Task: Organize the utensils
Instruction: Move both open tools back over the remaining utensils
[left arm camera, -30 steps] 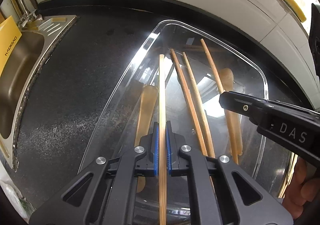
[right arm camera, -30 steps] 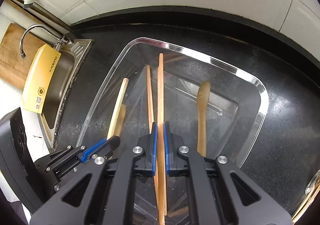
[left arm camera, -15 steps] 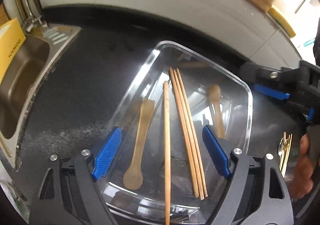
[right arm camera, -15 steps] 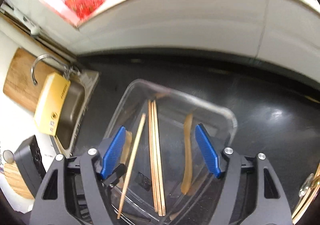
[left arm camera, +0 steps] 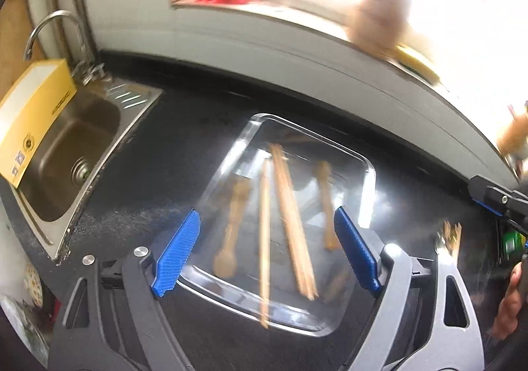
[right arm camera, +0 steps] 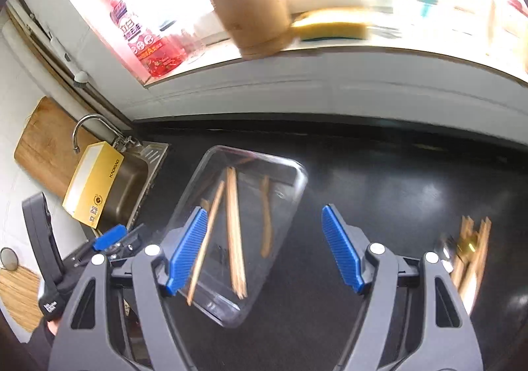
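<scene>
A clear plastic tray [left arm camera: 369,169] [right arm camera: 298,173] sits on the black counter. In it lie several wooden chopsticks [left arm camera: 292,222] [right arm camera: 233,225], one single chopstick [left arm camera: 264,239] [right arm camera: 206,235] and two wooden spoons [left arm camera: 231,232] [left arm camera: 325,202]. My left gripper [left arm camera: 269,252] is open and empty, raised above the tray's near side. My right gripper [right arm camera: 264,249] is open and empty, raised above the tray's right edge. More wooden and metal utensils [right arm camera: 468,252] [left arm camera: 448,237] lie on the counter to the right of the tray.
A steel sink [left arm camera: 66,153] with a faucet and a yellow box [left arm camera: 29,113] [right arm camera: 94,186] is at the left. A wooden cup [right arm camera: 250,8], a sponge [right arm camera: 330,28] and a red bottle [right arm camera: 142,34] stand on the windowsill behind.
Both grippers held chopsticks a second ago, then opened and dropped them in the tray. Both have since lifted up and back; the right one has swung to the right.
</scene>
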Motion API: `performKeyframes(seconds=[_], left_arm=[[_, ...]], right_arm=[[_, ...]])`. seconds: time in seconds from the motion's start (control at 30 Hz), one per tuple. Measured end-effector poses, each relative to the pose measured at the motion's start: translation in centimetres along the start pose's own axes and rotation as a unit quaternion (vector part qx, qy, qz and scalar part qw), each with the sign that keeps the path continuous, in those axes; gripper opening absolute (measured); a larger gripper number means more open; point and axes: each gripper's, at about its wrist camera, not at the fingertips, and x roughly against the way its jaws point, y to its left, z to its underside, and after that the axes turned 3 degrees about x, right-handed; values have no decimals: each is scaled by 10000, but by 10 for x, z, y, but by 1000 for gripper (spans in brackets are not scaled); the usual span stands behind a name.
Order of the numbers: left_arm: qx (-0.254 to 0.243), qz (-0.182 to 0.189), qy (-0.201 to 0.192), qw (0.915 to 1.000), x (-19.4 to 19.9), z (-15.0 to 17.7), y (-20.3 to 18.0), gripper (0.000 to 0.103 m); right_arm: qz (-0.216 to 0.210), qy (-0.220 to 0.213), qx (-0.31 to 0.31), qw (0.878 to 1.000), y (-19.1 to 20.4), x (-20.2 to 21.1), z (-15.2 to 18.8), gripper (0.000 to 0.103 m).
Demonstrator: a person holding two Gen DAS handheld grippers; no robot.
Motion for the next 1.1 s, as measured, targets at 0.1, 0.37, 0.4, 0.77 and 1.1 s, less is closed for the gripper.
performKeyframes(seconds=[0.1,0.37,0.4,0.77,1.1], left_arm=[[-316,153,44,9994,8,18,-35,82],[-1031,690,292,9918,13,67,-145,82],[-1107,742,316,9906,12,72,-159,82],[-1794,1046,360,9775,21,115,-259,82],[-2016,839,464,9748,1,122,-280,82]], right_arm=[[183,-107,-183,9996,-24,29,27,71],[964,-364,-663,9925,-103,112,89,71],[1067,-373,-725,9909,-114,122,97,71],[1608,-454,-1113,9796,-188,183,151,71],[1581,-355,-1032,9814,-203,175,150,71]])
